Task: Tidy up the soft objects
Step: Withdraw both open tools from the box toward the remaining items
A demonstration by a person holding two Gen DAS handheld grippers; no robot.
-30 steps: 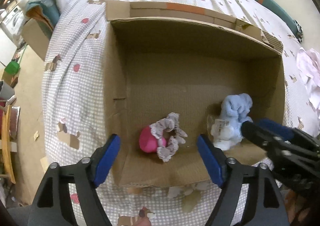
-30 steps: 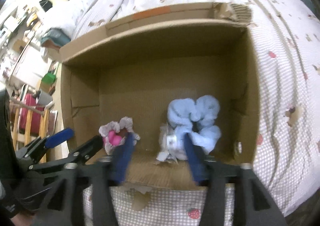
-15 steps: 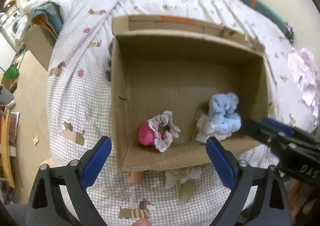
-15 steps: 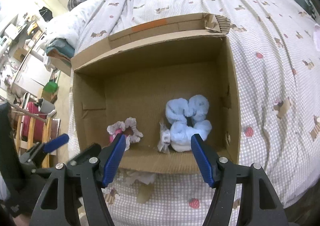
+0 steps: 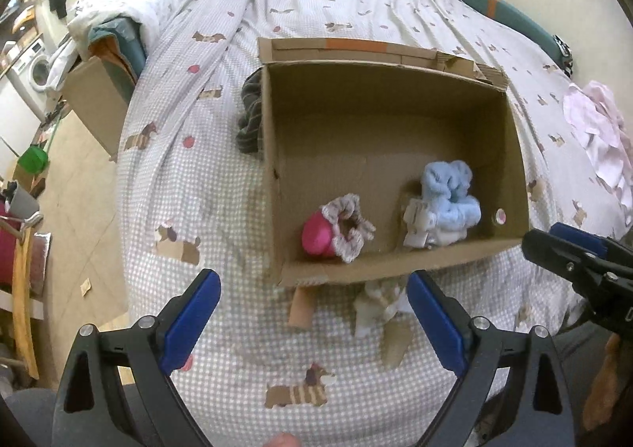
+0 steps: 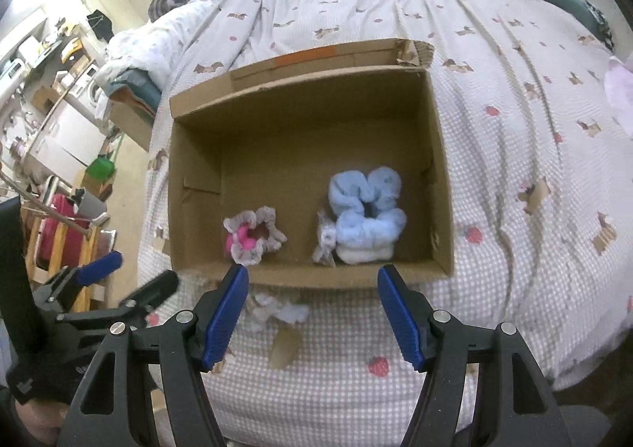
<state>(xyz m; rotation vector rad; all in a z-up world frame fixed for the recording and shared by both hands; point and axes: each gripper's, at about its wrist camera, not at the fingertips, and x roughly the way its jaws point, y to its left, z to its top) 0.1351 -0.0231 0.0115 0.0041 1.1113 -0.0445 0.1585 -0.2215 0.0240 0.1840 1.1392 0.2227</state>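
Both tongs are now pulled back out of the box (image 5: 395, 257) & sit higher up than a sec ago, when they were down by the box floor. The left tongs (image 5: 312, 316) are wide open w/ nothing in them. The right tongs (image 6: 312, 312) are wide open too, also holding nothing.

The pink scrunchie (image 5: 336, 229) lies in the box, just ahead of the left tongs, past the near wall. The blue scrunchie (image 6: 366, 217) lies in the box right ahead of the right tongs, w/ a paper tag on its left side. The 2 are apart, not touching.

So both soft things look put away, prob. that drop-off step is done. More soft stuff is left on the bed (image 6: 514, 130): a small white fluffy thing (image 6: 277, 308) just ahead of the right tongs & under them, outside the box, and a dark striped cloth (image 5: 250, 114) far ahead of the left tongs, against the box's left wall. One of those may be next.
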